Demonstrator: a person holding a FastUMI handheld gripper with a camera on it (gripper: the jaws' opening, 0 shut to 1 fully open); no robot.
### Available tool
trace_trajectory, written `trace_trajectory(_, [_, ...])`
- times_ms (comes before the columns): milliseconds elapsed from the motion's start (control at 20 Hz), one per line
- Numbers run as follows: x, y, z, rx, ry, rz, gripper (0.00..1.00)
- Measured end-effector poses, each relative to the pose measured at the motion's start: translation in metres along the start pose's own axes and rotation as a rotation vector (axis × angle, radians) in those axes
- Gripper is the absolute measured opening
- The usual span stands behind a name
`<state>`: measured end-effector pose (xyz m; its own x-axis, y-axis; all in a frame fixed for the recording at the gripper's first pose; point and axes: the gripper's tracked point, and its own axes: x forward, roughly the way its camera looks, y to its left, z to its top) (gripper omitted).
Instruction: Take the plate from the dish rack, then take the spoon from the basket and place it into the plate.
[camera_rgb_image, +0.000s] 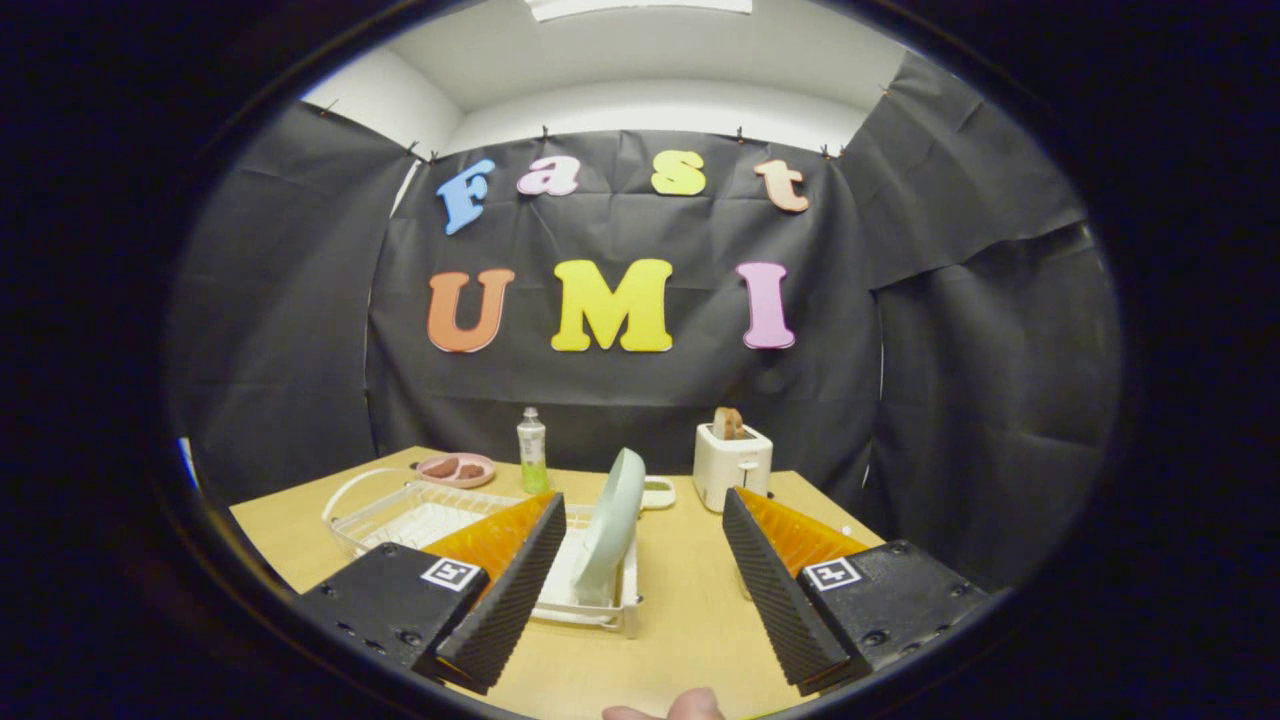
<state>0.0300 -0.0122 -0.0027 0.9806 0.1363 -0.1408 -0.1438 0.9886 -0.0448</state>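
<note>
Tongs (640, 580) agape; plate (610, 530) racked between

The dish rack (440, 515) is partly covered by the gripper's (640, 575) spread, empty fingers; its near left corner lies behind the left finger (505, 590). The plate (610, 525) stands on edge in the rack, and its lower rim is sunk among the wires. The small white object (658, 492) behind the plate is half hidden and cannot be identified. The items on the pink dish (457, 469) are too small to tell. A fingertip (690, 706) is cut off at the bottom.
</note>
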Motion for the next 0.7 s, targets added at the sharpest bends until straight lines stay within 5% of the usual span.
trace_trajectory(700, [0.100, 0.020, 0.042, -0.036, 0.495, 0.177, 1.00])
